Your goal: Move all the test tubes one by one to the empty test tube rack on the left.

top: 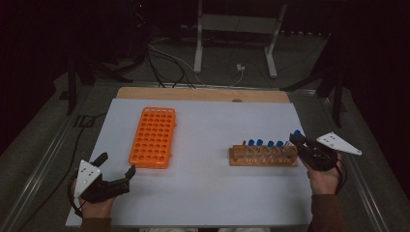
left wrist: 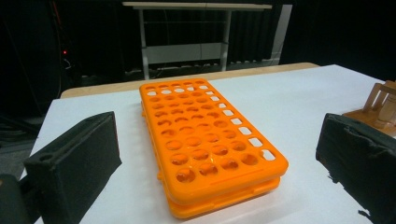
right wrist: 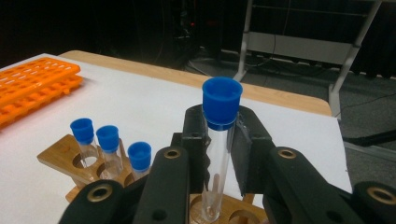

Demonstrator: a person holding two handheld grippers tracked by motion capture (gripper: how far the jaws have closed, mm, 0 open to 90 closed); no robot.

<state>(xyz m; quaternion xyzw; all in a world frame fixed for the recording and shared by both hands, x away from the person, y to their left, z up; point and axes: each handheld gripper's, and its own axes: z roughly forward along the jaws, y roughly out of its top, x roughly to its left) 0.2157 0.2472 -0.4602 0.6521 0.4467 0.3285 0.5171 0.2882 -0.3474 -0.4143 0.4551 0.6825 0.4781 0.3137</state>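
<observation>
At the lower right of the high view we see the right gripper (top: 296,138), clamped on a clear glass test tube with a blue cap (top: 297,134) at the right end of the brown wooden tube rack (top: 263,158). In the right gripper view, the right gripper (right wrist: 219,140) pinches the tube (right wrist: 218,140) between its black pads just below the cap; the tube stands upright at centre frame, its rounded bottom over a hole in the wooden rack (right wrist: 63,158), though we cannot tell whether it touches the wood. Three more blue-capped tubes (right wrist: 109,144) stand in the rack at the lower left of that frame.

At the lower left of the high view we find the left gripper (top: 116,169), its jaws spread apart with nothing between them, resting low over the white table sheet (top: 208,193). In the left gripper view, the orange plastic tube rack with many round holes (left wrist: 205,140) lies flat at centre frame, between and beyond the two parted black pads (left wrist: 79,163). In the high view that orange rack (top: 153,137) sits at the left centre, well apart from the wooden one.
</observation>
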